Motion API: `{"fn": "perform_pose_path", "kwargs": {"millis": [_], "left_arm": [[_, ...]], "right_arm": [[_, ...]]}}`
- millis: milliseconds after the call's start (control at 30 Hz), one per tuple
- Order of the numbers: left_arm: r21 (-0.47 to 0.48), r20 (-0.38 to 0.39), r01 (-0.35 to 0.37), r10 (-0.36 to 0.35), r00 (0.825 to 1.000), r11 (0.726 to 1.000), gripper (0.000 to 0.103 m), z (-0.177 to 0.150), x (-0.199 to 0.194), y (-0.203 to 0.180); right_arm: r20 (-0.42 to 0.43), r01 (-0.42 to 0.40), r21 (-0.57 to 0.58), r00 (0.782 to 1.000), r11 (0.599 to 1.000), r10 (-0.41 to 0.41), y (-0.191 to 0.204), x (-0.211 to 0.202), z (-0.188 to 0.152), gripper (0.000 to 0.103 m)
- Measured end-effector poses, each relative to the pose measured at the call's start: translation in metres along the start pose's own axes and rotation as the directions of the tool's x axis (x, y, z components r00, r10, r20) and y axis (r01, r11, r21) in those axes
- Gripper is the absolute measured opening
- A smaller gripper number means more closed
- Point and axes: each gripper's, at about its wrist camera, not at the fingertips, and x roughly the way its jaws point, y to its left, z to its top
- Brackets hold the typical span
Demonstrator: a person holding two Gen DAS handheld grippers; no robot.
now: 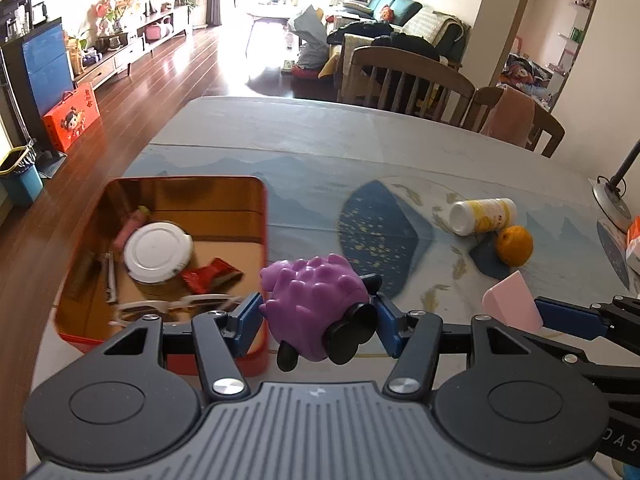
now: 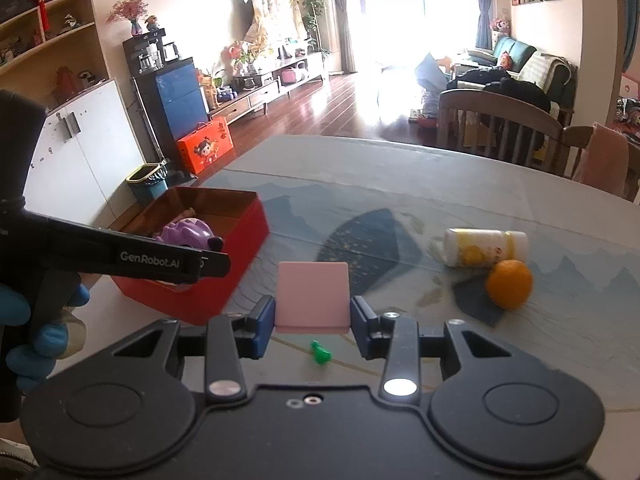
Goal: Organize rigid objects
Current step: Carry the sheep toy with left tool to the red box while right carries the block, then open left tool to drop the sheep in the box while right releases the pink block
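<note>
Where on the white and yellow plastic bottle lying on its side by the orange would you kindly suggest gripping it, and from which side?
Grip the white and yellow plastic bottle across the middle of its round body, coming from above with the fingers on its long near and far sides. It lies flat on the table, so its ends are harder to pinch. The orange sits close against its near side, so I would place the near finger left of it.

- On the black side arm of my left gripper [image 2: 200, 262], white lettering reads "GenRobot.AI".
- On my right gripper [image 1: 624, 446], only "DAS" shows.
</note>
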Motion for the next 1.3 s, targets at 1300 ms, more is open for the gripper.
{"fn": "perform_pose_path", "kwargs": {"millis": [1300], "left_arm": [[0.011, -0.070, 0.012, -0.011, 0.997, 1.000, 0.059, 0.056, 0.069, 0.170]], "right_arm": [[-0.117, 0.062, -0.185, 0.990, 0.981, -0.085, 0.144, 0.162, 0.058, 0.039]]}}
